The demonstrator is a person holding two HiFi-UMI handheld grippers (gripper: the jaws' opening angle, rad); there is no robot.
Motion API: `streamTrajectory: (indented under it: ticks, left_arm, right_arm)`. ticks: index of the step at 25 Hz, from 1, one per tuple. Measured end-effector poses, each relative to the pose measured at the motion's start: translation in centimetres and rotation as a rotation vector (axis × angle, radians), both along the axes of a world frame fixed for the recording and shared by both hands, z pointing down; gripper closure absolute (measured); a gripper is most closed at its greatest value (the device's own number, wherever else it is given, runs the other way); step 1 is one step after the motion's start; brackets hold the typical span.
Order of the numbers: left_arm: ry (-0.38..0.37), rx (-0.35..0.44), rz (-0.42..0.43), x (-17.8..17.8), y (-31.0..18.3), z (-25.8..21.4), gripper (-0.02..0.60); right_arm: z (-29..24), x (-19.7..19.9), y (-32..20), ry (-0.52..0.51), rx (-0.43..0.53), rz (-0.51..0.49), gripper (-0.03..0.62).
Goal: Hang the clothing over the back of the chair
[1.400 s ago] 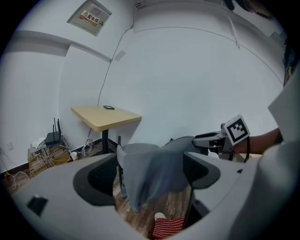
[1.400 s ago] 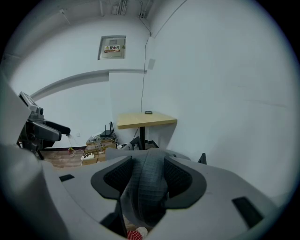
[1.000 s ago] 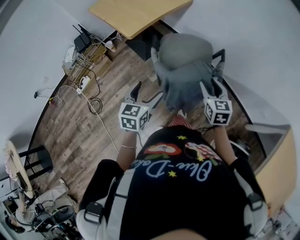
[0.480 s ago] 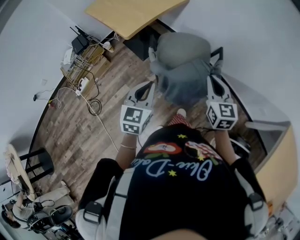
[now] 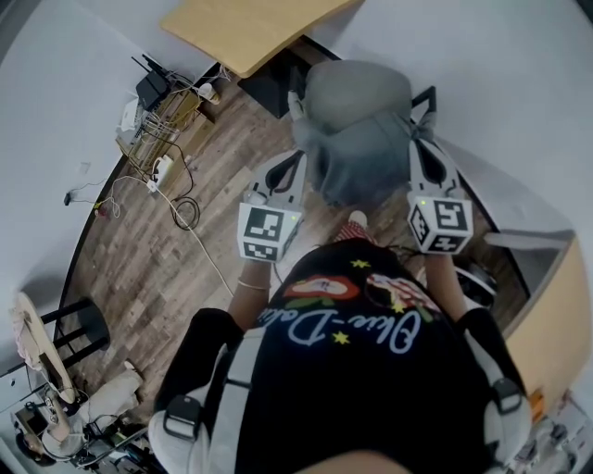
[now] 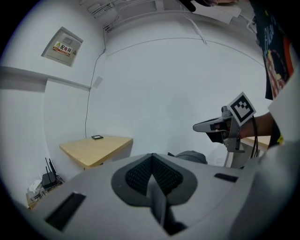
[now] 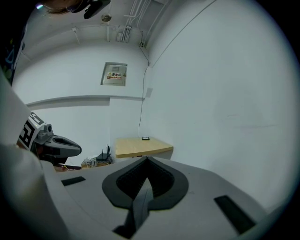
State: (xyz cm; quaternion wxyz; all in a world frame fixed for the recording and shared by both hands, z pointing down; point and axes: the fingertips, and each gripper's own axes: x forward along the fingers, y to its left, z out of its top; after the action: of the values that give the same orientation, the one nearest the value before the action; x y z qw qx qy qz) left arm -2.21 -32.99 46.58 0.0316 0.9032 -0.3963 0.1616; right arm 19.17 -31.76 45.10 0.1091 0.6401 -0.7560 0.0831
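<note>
A grey piece of clothing (image 5: 359, 165) hangs spread between my two grippers, just in front of the grey chair (image 5: 358, 88). My left gripper (image 5: 296, 168) is shut on the garment's left edge. My right gripper (image 5: 419, 153) is shut on its right edge. In the left gripper view a fold of grey cloth (image 6: 158, 206) is pinched between the closed pads of the left gripper (image 6: 152, 157). The right gripper view shows the same: a grey cloth strip (image 7: 139, 204) clamped in the right gripper (image 7: 147, 160). The chair's top (image 6: 191, 157) shows just beyond the left jaws.
A wooden desk (image 5: 250, 28) stands beyond the chair against the white wall. Cables and small devices (image 5: 162, 120) lie on the wood floor at the left. A black stool (image 5: 74, 324) is at the lower left, a curved light counter (image 5: 547, 315) at the right.
Both grippers have taken hold of the grey clothing and risen with it, carrying it up toward the chair back. The garment now hangs spread wider between them.
</note>
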Motion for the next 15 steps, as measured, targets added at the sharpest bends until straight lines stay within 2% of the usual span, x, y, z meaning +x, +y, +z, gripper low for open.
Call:
streamTrajectory:
  ticks: [15]
  left_arm:
    - [-0.004, -0.019, 0.016, 0.8, 0.3, 0.8, 0.581]
  right_arm:
    - [0.3, 1.0, 0.3, 0.053, -0.029, 0.028, 0.594]
